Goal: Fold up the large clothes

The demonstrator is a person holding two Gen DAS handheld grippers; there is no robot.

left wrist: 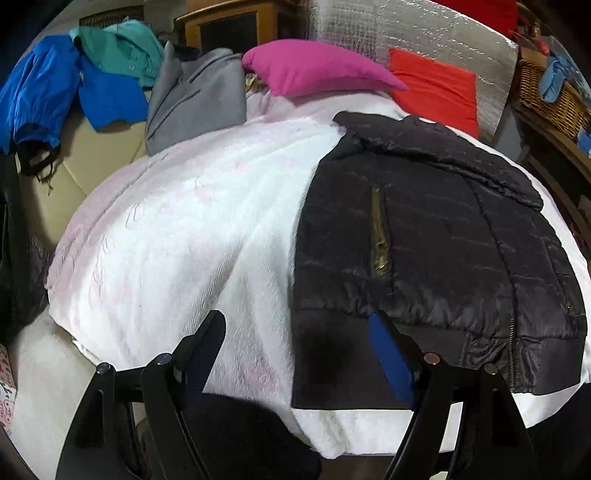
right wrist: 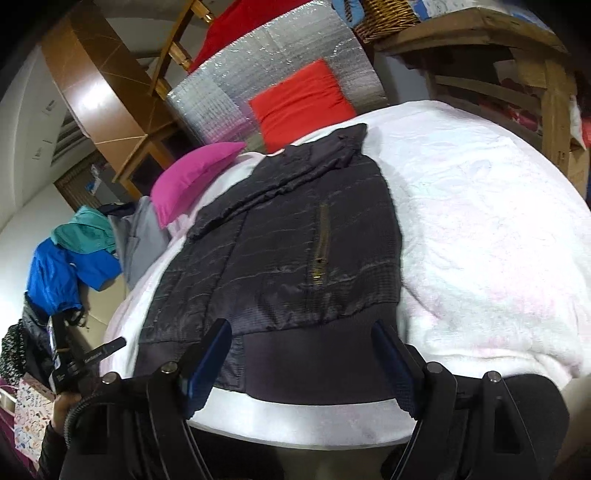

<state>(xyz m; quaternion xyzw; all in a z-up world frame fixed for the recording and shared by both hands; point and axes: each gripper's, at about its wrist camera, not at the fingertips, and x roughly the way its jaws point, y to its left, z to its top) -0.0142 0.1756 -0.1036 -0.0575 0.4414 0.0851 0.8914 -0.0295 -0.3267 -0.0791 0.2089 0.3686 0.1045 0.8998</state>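
A black quilted jacket (left wrist: 436, 229) lies folded lengthwise on a white fluffy blanket (left wrist: 177, 229), collar far, ribbed hem near. A brass pocket zip shows on its front. It also shows in the right wrist view (right wrist: 280, 243). My left gripper (left wrist: 299, 325) is open and empty above the blanket, its right finger over the hem's left part. My right gripper (right wrist: 301, 334) is open and empty, its jaws straddling the ribbed hem (right wrist: 306, 358) from above. The left gripper (right wrist: 79, 363) shows at the far left of the right wrist view.
A pink cushion (left wrist: 317, 70) and a red cushion (left wrist: 436, 86) lie at the blanket's (right wrist: 480, 229) far end before a silver foil panel (left wrist: 413, 29). Grey (left wrist: 195, 99), blue (left wrist: 48, 88) and teal (left wrist: 118, 48) clothes are piled far left. A wicker basket (left wrist: 554, 96) and wooden furniture (right wrist: 517, 55) stand right.
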